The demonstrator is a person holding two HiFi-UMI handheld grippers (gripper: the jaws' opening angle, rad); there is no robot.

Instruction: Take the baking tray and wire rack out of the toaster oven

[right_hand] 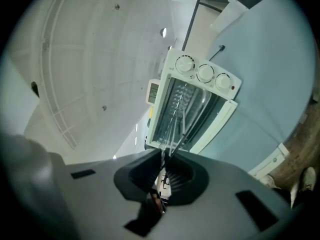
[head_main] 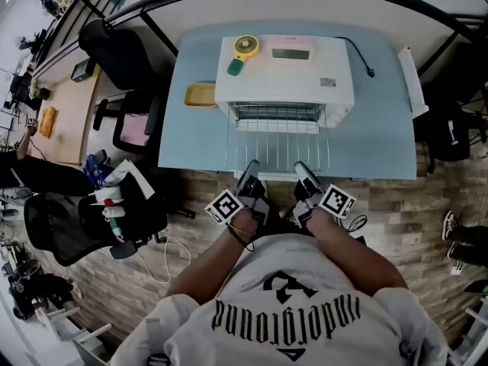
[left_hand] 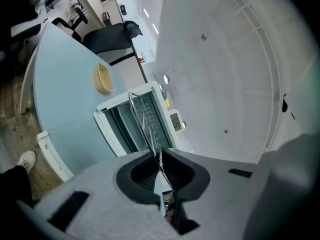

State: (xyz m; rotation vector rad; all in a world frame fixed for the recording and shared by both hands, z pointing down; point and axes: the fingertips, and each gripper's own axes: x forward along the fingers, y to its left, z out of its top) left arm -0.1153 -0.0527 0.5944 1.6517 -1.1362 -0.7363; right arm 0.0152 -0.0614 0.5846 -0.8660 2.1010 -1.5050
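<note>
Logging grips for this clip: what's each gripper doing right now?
Left gripper: closed on the wire rack's front edge.
Right gripper: closed on the same wire rack.

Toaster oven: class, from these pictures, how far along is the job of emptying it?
Done: the toaster oven stands open. In hand: the wire rack is drawn mostly out, its front edge clamped by the left gripper and the right gripper. Left: pull the rack free and set it down, then fetch the baking tray, which no view shows.
</note>
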